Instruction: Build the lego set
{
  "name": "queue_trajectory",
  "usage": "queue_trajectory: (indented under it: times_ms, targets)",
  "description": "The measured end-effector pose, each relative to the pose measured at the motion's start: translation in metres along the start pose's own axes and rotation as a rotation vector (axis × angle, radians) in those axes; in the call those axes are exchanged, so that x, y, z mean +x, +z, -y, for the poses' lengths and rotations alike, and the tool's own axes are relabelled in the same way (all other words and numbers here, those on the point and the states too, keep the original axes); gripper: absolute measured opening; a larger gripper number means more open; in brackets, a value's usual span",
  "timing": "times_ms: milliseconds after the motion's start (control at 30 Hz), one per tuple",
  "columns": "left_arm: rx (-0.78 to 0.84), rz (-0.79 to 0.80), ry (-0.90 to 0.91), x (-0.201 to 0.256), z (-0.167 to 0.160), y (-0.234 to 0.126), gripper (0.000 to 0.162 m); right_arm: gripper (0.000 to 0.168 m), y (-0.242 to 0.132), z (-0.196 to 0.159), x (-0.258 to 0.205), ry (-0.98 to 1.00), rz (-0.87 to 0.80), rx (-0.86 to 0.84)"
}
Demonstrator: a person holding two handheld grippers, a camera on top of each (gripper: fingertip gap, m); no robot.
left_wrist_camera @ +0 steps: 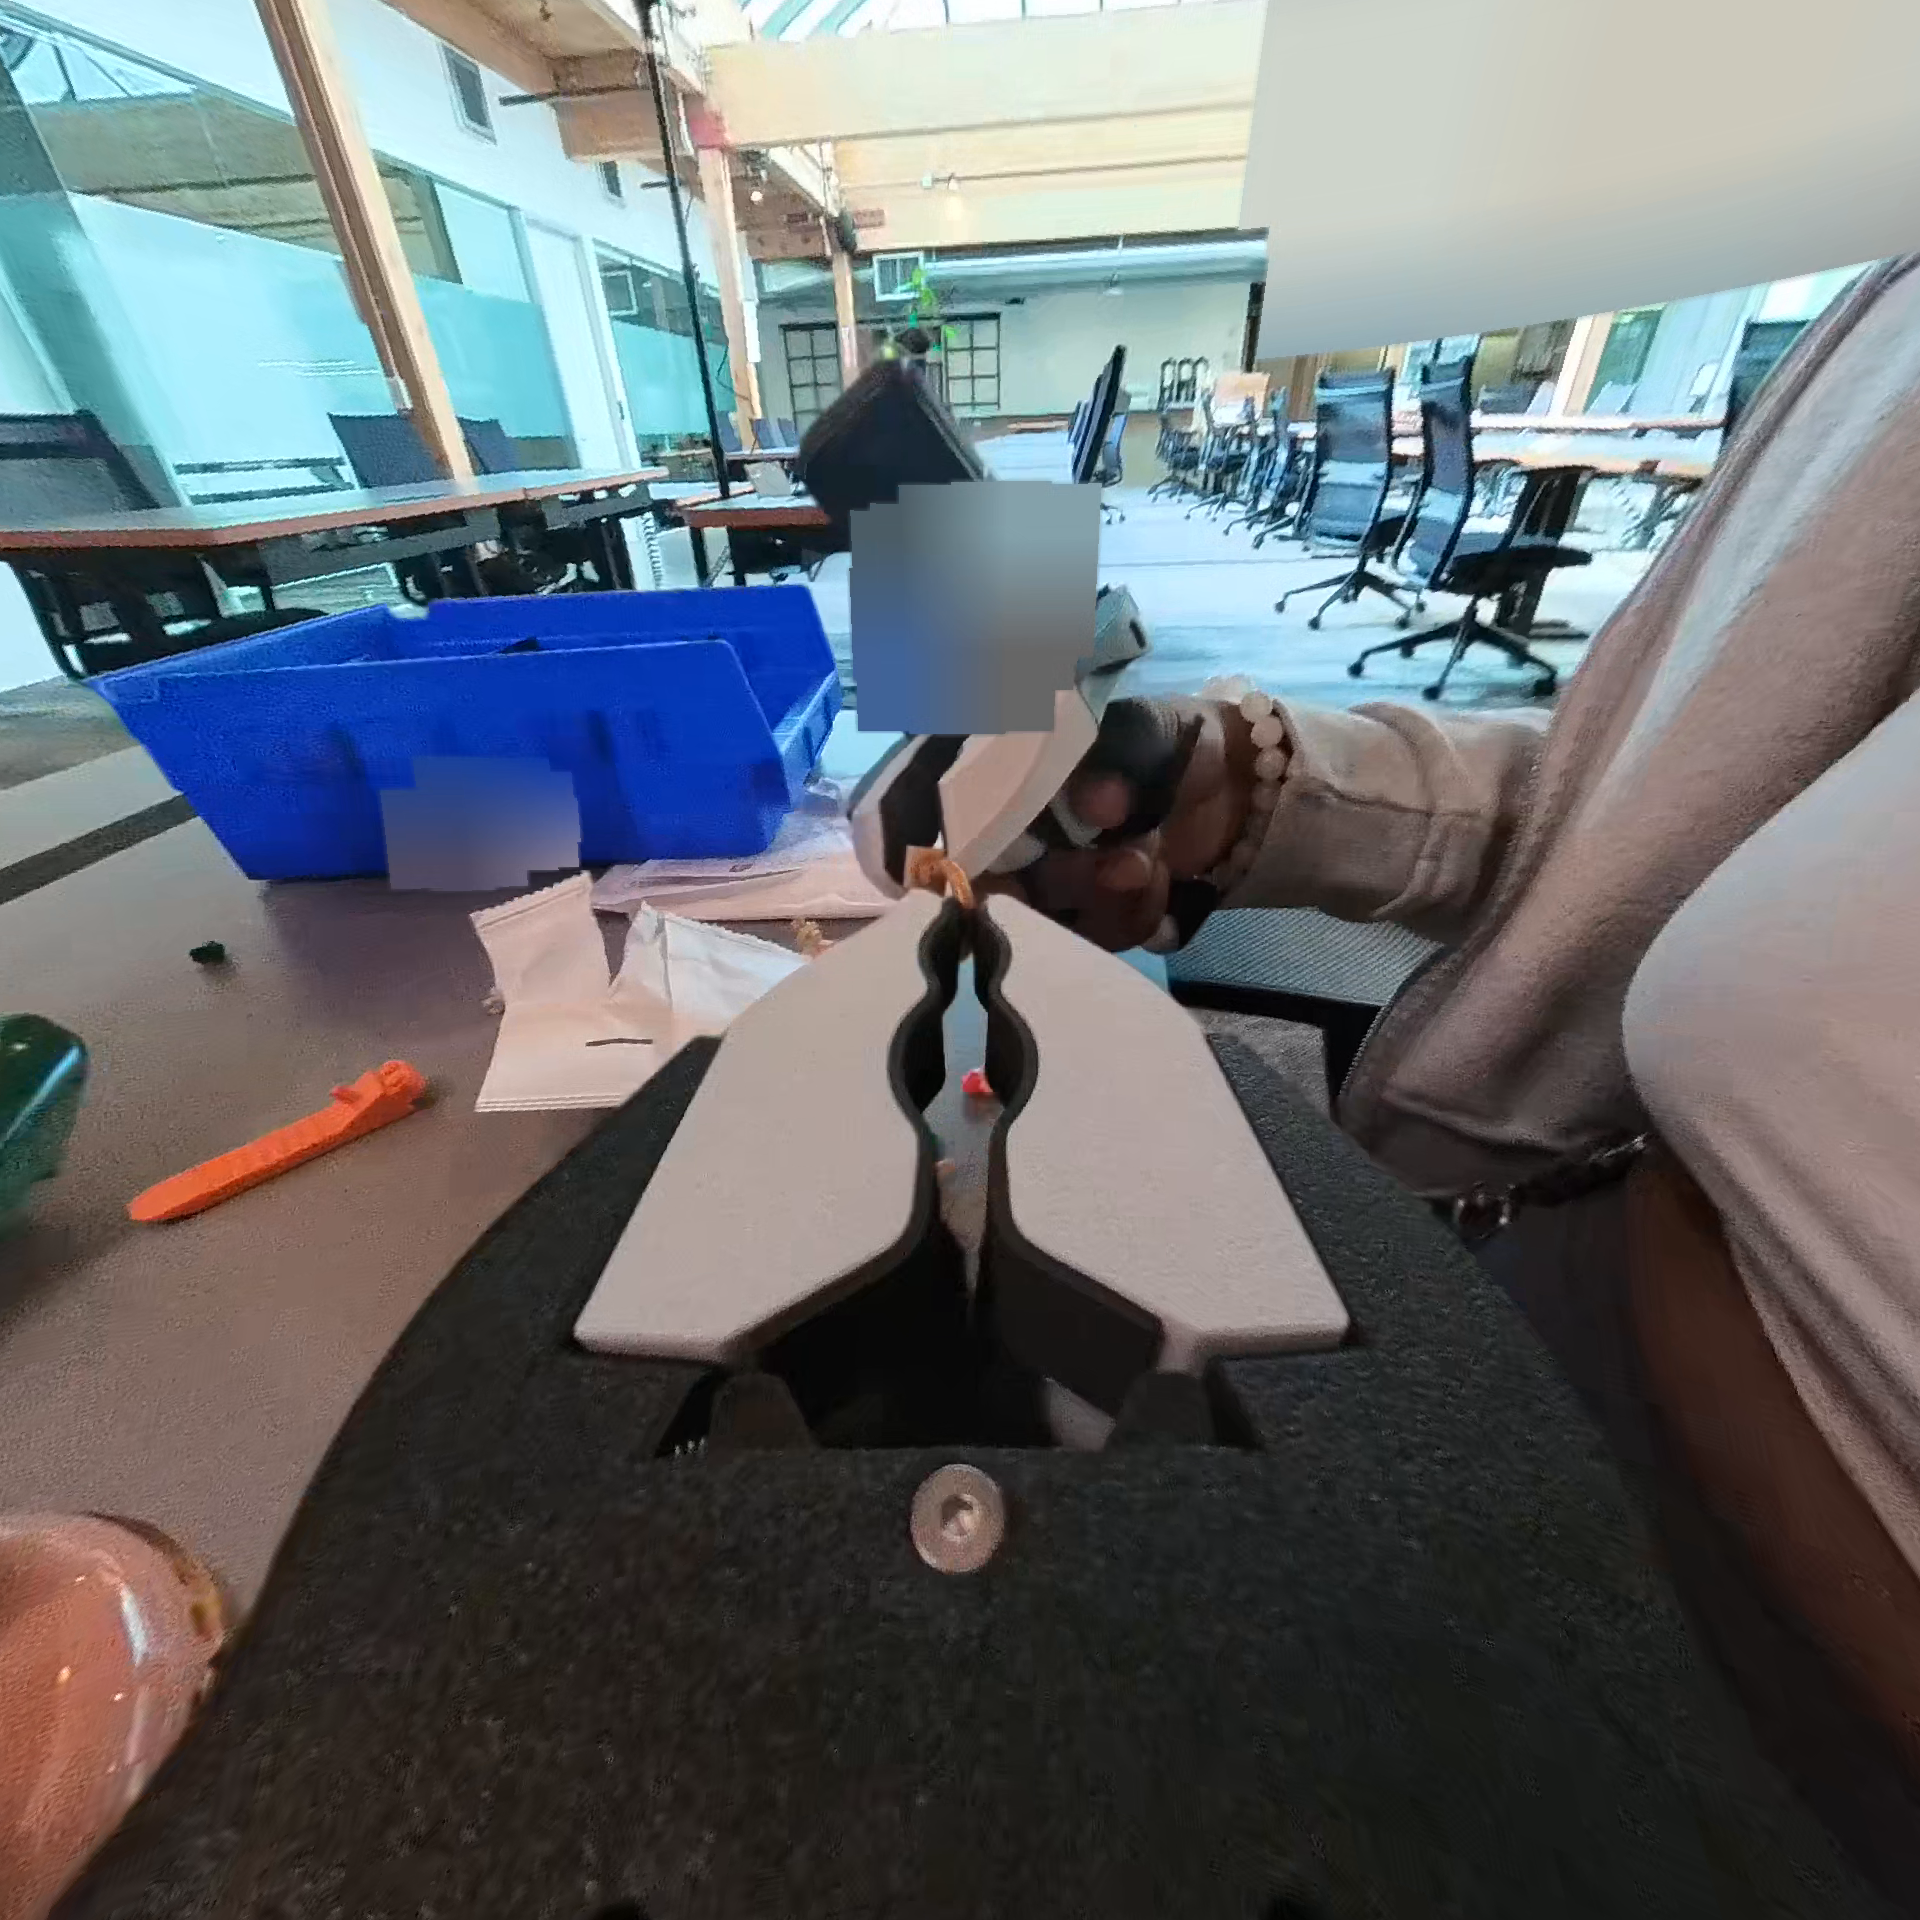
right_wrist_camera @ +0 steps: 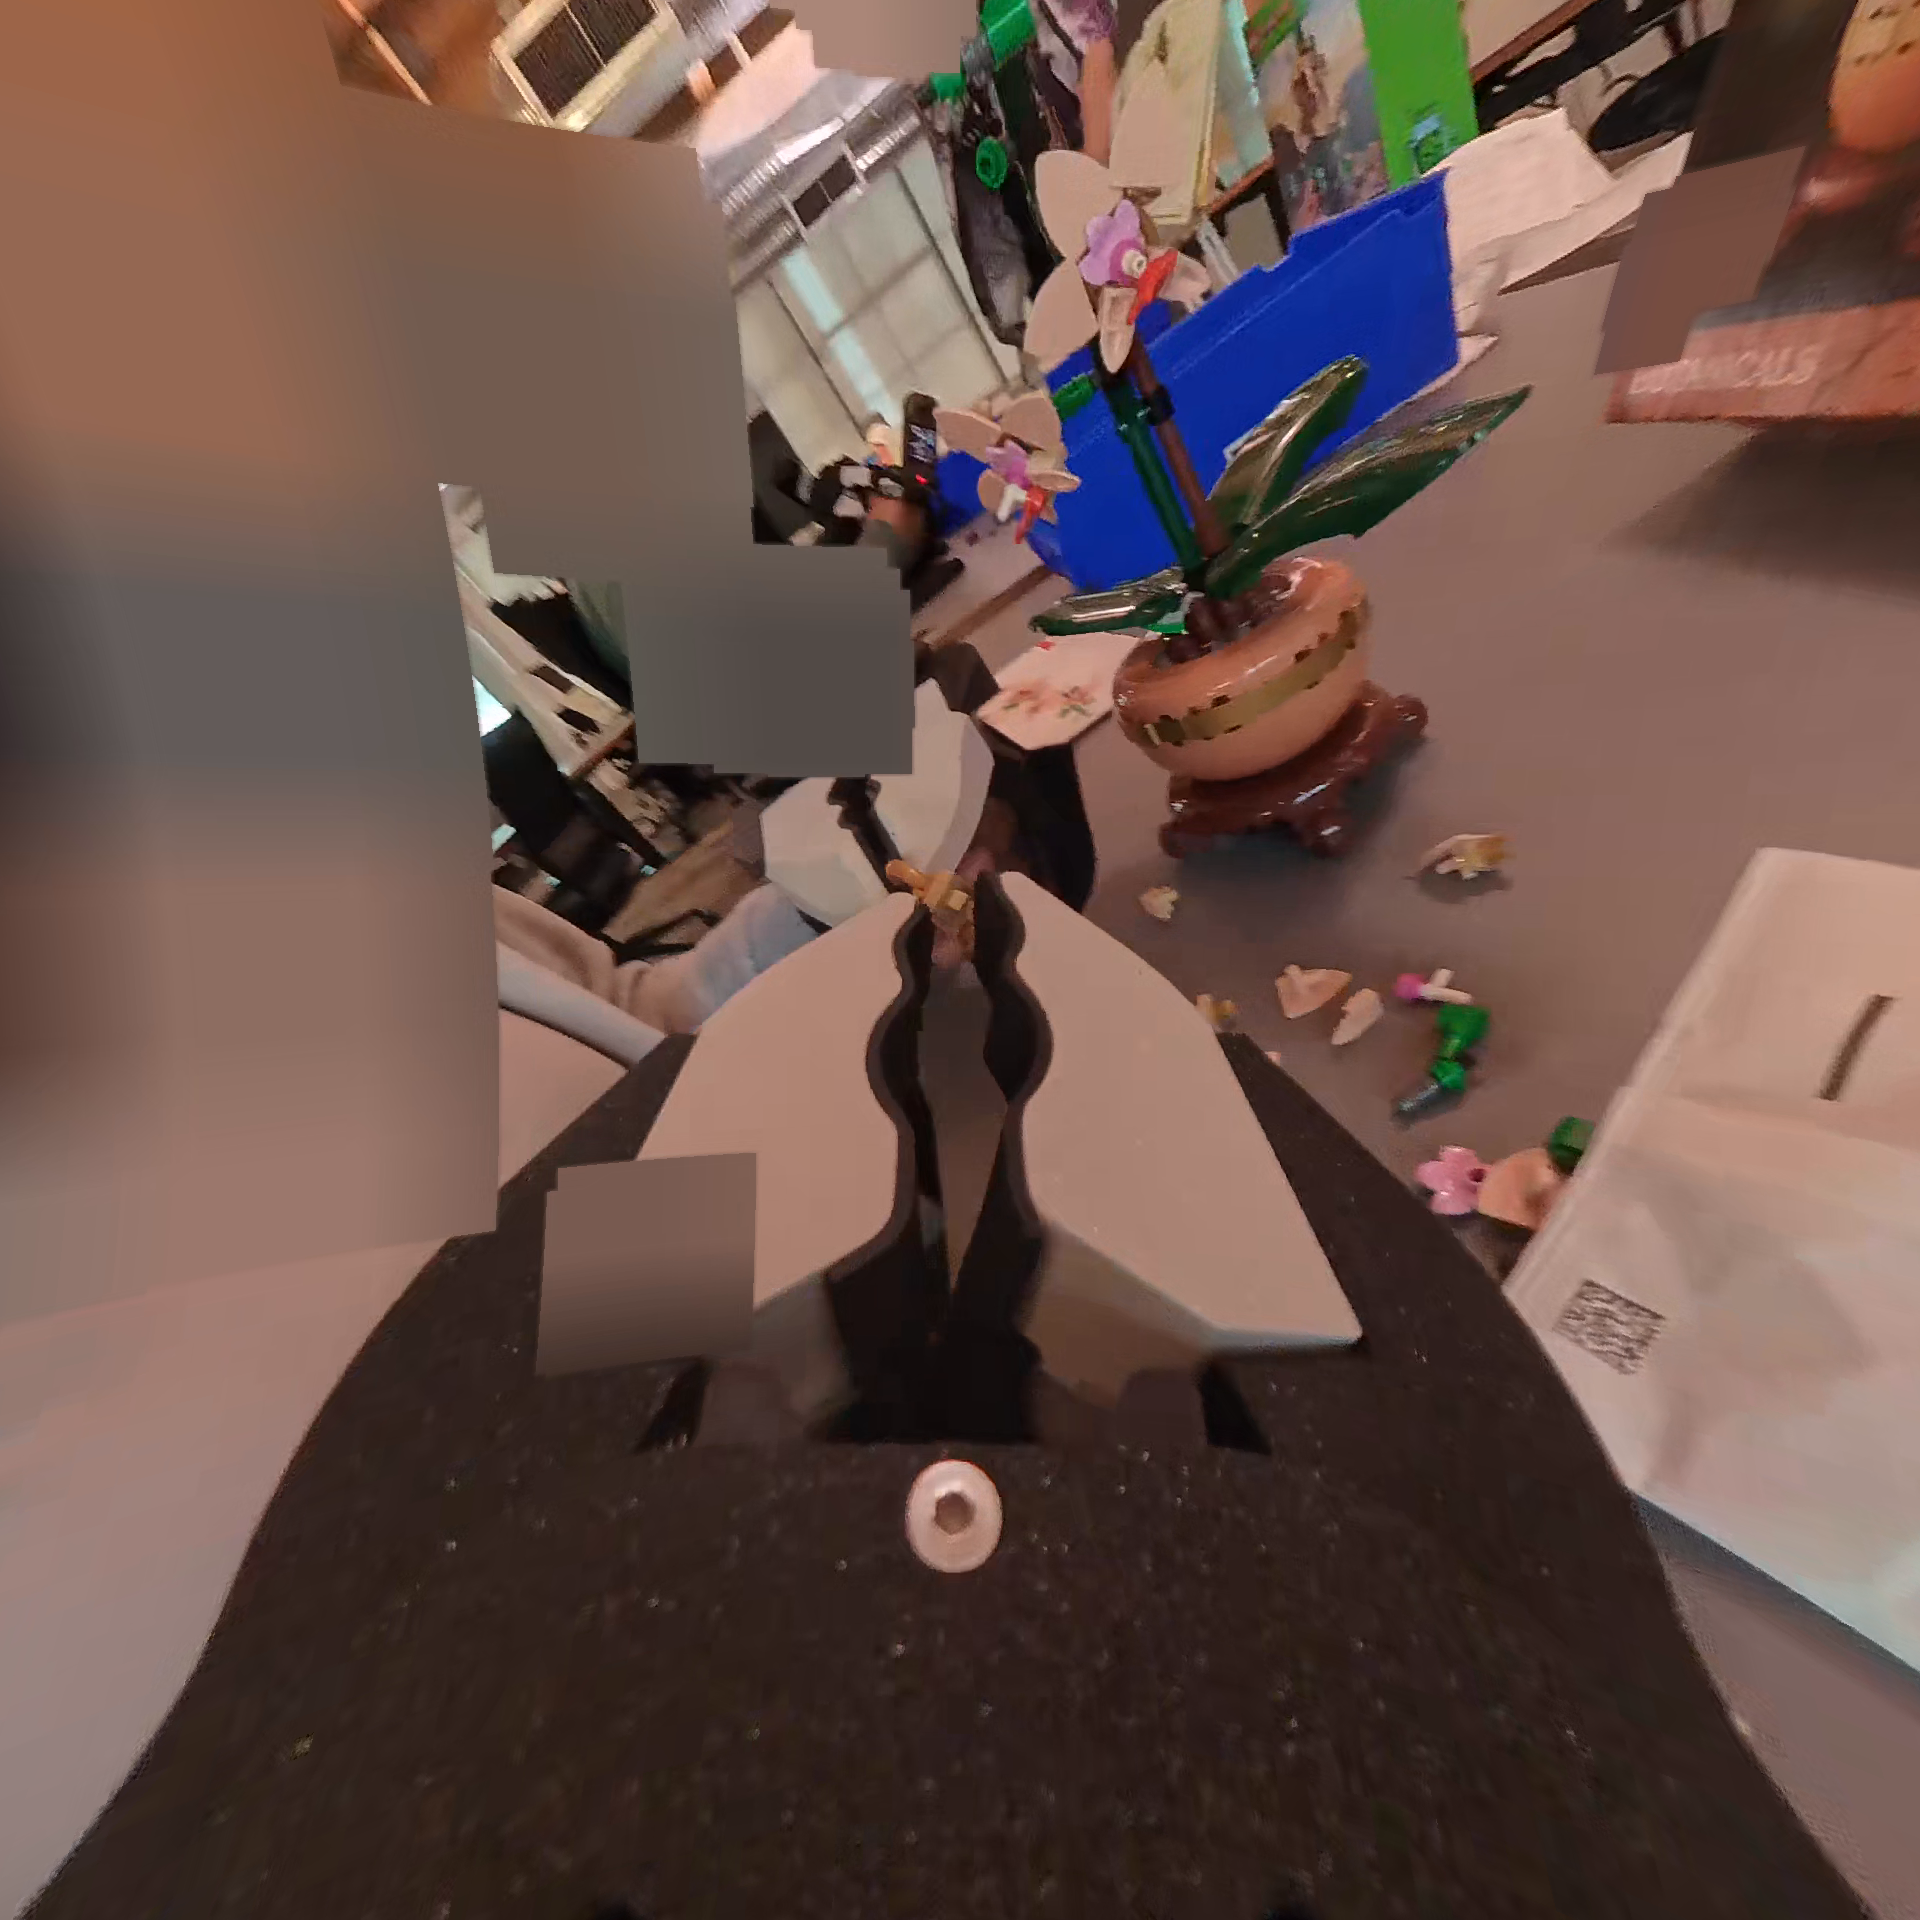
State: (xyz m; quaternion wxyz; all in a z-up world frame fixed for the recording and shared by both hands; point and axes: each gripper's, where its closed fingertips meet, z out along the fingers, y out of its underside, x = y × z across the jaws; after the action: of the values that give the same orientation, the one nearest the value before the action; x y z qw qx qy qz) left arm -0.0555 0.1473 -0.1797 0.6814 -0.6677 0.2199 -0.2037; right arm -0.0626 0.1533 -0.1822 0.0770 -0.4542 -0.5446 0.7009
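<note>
Tan-gold plastic lego piece point(left_wrist_camera: 940, 873), small and knobbly, sits in mid-air above the grey tabletop point(left_wrist_camera: 312, 1299), pinched between the tips of both claws. In the right wrist view the same piece point(right_wrist_camera: 935, 891) has a short stub poking out to the left, while the rest runs down between the fingertips; it is too small to make out its long axis for certain.

The left gripper point(left_wrist_camera: 958, 914) is clenched almost fully, its pale grey fingers meeting at the tips on the lower end of the piece. The right gripper point(right_wrist_camera: 961, 909) is likewise nearly closed on the piece at its tips. In the left view, the right gripper comes in from the upper right and meets the left one tip to tip.

On the table stand a finished lego orchid in a tan pot on a dark brown base point(right_wrist_camera: 1242, 686), with green leaves and pale flowers, and a blue plastic bin point(left_wrist_camera: 468, 727) behind it. Loose small lego parts point(right_wrist_camera: 1444, 1039) lie near the pot. White paper bags point(left_wrist_camera: 561, 997) and an orange wedge-shaped brick separator point(left_wrist_camera: 281, 1143) lie on the surface too. Beyond is an open office with long desks and black office chairs point(left_wrist_camera: 1455, 540).
</note>
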Motion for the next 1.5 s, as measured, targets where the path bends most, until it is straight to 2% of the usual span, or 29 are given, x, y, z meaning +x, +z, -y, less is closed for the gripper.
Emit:
queue_trajectory:
  times_ms: [100, 167, 300, 367, 433, 500, 567, 633, 733, 867, 967, 1100, 1167, 1333, 1400, 1500]
  targets:
    - [0.154, -0.076, -0.111, 0.005, 0.021, -0.010, 0.001, 0.005, -0.015, 0.013, 0.014, 0.103, -0.008, 0.120]
    - [0.068, 0.003, -0.113, -0.010, 0.009, -0.011, 0.001, 0.005, -0.021, 0.010, 0.019, 0.118, -0.033, 0.120]
    - [-0.178, 0.147, 0.008, -0.026, -0.026, -0.006, 0.001, 0.004, -0.017, -0.008, 0.032, -0.094, -0.214, -0.031]
    - [-0.254, 0.193, 0.034, -0.030, -0.036, -0.005, 0.002, 0.004, -0.021, -0.016, 0.051, -0.264, -0.392, -0.162]
    - [-0.229, 0.199, -0.031, -0.032, -0.036, -0.003, 0.001, 0.005, -0.025, -0.033, 0.067, -0.405, -0.523, -0.371]
    - [-0.184, 0.191, -0.099, -0.033, -0.031, -0.003, 0.002, 0.007, -0.026, -0.043, 0.079, -0.506, -0.612, -0.499]
    - [-0.136, 0.192, -0.151, -0.035, -0.025, -0.006, 0.001, 0.022, -0.025, -0.048, 0.087, -0.539, -0.654, -0.559]
    - [-0.081, 0.172, -0.206, -0.035, -0.019, -0.009, 0.001, 0.031, -0.023, -0.047, 0.087, -0.530, -0.655, -0.559]
    - [-0.040, 0.167, -0.260, -0.038, -0.016, -0.012, 0.001, 0.028, -0.016, -0.034, 0.080, -0.495, -0.624, -0.447]
    - [0.061, 0.104, -0.328, -0.034, -0.003, -0.013, 0.001, 0.016, 0.008, -0.004, 0.034, -0.403, -0.353, -0.132]
    - [0.147, 0.041, -0.395, -0.029, 0.008, -0.015, 0.001, 0.013, 0.014, 0.009, 0.017, -0.330, -0.232, -0.018]
    - [0.209, -0.023, -0.453, -0.024, 0.017, -0.017, 0.001, 0.011, 0.020, 0.011, 0.015, -0.378, -0.212, -0.016]
    - [0.213, -0.024, -0.464, -0.024, 0.017, -0.017, 0.001, 0.003, 0.023, 0.011, 0.013, -0.411, -0.205, -0.018]
    - [0.205, -0.019, -0.465, -0.025, 0.017, -0.019, 0.001, 0.003, 0.022, 0.016, 0.006, -0.456, -0.191, 0.003]
    - [0.187, -0.012, -0.460, -0.025, 0.014, -0.018, 0.001, 0.012, 0.020, 0.015, 0.007, -0.533, -0.234, -0.031]
    - [0.172, -0.011, -0.451, -0.024, 0.014, -0.018, 0.001, 0.013, 0.017, 0.014, 0.010, -0.731, -0.333, -0.126]
